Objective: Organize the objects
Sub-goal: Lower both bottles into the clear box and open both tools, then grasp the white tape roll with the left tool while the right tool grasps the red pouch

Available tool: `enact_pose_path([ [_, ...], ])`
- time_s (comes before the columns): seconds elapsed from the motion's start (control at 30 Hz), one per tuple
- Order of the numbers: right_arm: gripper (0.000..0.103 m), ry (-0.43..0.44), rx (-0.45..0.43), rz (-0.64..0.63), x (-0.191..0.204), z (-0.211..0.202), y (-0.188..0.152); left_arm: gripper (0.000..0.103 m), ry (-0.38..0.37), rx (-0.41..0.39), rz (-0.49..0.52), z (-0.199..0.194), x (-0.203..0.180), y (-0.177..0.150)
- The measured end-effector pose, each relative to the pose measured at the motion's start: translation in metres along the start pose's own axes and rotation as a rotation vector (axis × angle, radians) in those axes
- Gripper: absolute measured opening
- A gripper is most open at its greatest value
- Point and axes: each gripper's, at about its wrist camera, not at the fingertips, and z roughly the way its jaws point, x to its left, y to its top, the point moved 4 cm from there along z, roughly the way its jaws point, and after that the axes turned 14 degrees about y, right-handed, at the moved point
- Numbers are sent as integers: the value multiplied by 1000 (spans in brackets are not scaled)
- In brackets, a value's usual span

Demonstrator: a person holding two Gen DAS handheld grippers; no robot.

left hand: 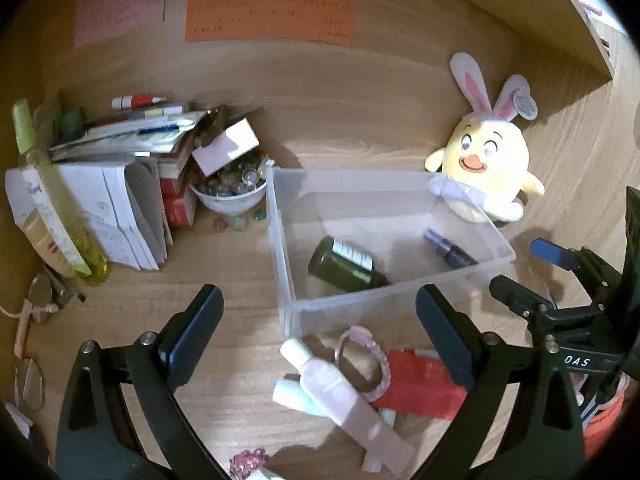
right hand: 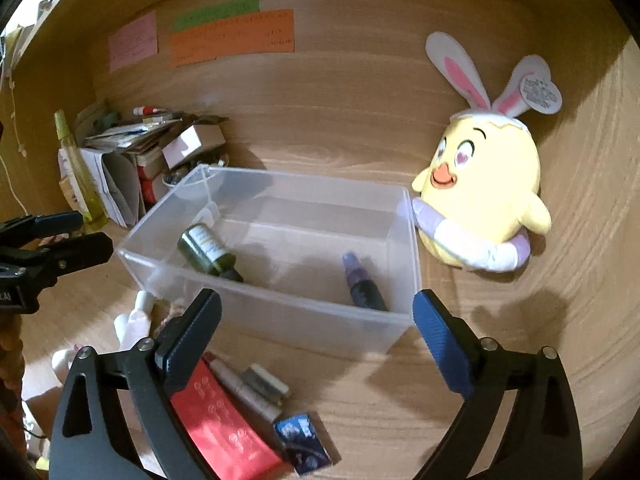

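A clear plastic bin (left hand: 285, 280) (right hand: 404, 236) sits mid-desk. Inside lie a dark green bottle (left hand: 344, 266) (right hand: 208, 252) and a purple spray bottle (left hand: 448, 249) (right hand: 362, 282). My left gripper (left hand: 320, 332) is open and empty, hovering above a pink tube (left hand: 344, 396), a white tube (left hand: 290, 394), a pink bracelet (left hand: 380, 360) and a red packet (left hand: 416, 384) in front of the bin. My right gripper (right hand: 316, 332) is open and empty, just before the bin's front wall, above the red packet (right hand: 224, 428), a pale tube (right hand: 244, 390), a small grey tube (right hand: 266, 384) and a blue sachet (right hand: 304, 442).
A yellow chick plush with bunny ears (left hand: 486, 164) (right hand: 480, 196) leans by the bin's right end. Books and papers (left hand: 120, 184), a bowl of glass beads (left hand: 230, 188) and a yellow-green spray bottle (left hand: 52, 196) crowd the left. Wooden back wall carries coloured notes (left hand: 268, 20).
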Motion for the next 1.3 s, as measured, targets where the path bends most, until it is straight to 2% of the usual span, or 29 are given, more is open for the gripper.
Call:
enact_pose_path([
  [0.33, 96, 3, 43, 28, -1, -11, -30, 98, 30, 36, -2, -7, 20, -34],
  [0.53, 96, 0, 79, 66, -3, -9, -49, 98, 67, 91, -10, -2, 35, -57],
  [0.67, 96, -13, 97, 90, -5, -8, -60, 98, 59, 141, -38, 0, 43, -75],
  [0.87, 96, 49, 139, 159, -4, -6, -78, 98, 53, 183, -48, -4, 46, -100],
  [1.2, 96, 123, 195, 45, 39, 10, -82, 97, 41, 159, -25, -13, 44, -121],
  [1.23, 96, 120, 198, 35, 42, 12, -82, 96, 32, 155, -25, -13, 44, -121],
  [1.3, 96, 115, 207, 19, 48, 17, -84, 87, 12, 155, -21, -13, 43, -123],
])
